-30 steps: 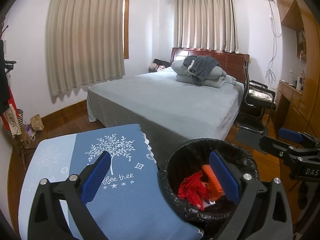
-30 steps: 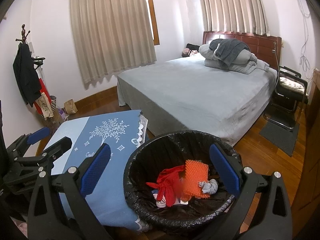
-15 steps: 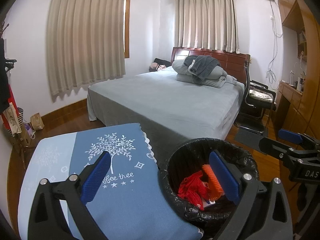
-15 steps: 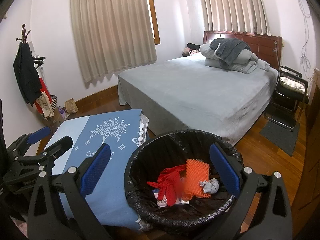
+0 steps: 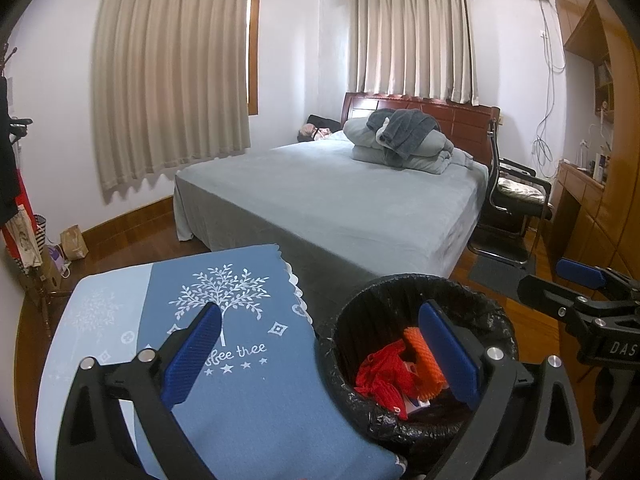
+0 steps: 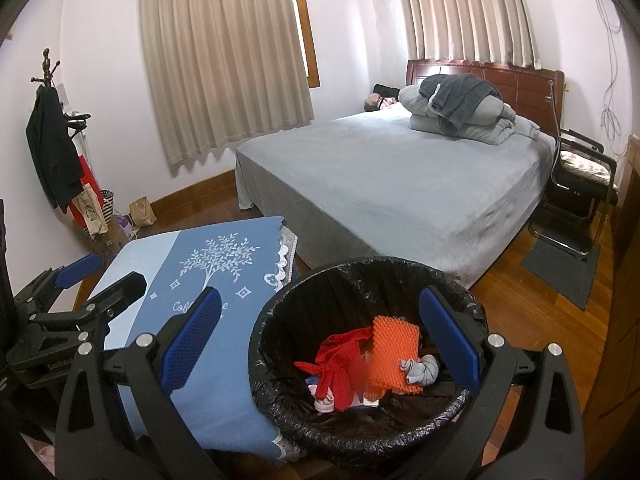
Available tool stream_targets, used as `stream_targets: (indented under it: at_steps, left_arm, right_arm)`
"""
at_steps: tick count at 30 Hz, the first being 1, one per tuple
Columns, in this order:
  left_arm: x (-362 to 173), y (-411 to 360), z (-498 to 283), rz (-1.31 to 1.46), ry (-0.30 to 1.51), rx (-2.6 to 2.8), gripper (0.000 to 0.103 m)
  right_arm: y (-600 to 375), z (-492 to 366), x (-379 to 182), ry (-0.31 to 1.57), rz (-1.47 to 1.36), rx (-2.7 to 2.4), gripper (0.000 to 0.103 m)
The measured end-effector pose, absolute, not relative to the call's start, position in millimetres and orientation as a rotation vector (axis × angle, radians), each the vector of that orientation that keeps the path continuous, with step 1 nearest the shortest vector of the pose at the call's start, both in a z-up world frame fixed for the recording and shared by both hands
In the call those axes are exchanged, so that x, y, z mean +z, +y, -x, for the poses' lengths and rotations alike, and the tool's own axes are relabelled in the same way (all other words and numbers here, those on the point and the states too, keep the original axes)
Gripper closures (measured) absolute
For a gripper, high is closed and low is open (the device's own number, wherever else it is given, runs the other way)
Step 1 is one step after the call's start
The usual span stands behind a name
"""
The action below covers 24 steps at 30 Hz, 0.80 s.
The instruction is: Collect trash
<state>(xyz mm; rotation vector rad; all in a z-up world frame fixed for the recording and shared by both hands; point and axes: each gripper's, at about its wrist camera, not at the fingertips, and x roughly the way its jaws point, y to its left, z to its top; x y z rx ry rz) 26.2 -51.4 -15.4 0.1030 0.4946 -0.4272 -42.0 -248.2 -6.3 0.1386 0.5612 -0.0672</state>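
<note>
My left gripper (image 5: 320, 354) hangs with its fingers (image 5: 192, 354) spread wide and nothing between them, over the right edge of the tabletop (image 5: 248, 408). My right gripper (image 6: 320, 342) is likewise spread and holding nothing, above the bin (image 6: 276, 324) that stands just beside that edge.

The trash lies in the bottom of the bin: a red rag (image 6: 340, 364), an orange bumpy mat (image 6: 394, 344) and a small grey wad (image 6: 420, 372). I judge all of it light and limp. The rag would bunch and trail, so a pinch at a thick fold suits it; the mat looks rubbery and bendy, best taken at an edge. The black liner (image 6: 400, 276) is thin and slick and would tear or pull loose if snagged; its rolled rim is the place to gather it.

Under the rag something white and pinkish peeks out that I cannot identify. The near bin wall and floor beneath are cut off by my own fingers, and the tabletop's near edge runs out of view.
</note>
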Motion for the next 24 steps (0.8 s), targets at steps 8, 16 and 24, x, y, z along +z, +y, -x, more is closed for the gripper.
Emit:
stream_targets:
  at_steps: [8,16,24]
  left_arm:
    - [-15.2,-51.6,-26.7,-0.102,0.495,-0.427,0.006]
    - [-15.2,-51.0,-25.7,-0.102,0.497,-0.428,0.006]
    - [-17.9,-51.8,-25.1,-0.098,0.502,-0.429,0.006]
  right_arm:
    - [-249.2,41.6,-6.3,0.561,-0.138,-0.067,0.007]
    - [-248.2,41.8,-7.4,0.562,-0.139,-0.067,0.006]
    - [-246.6,42.4,-8.2,0.565,-0.138,-0.066,0.006]
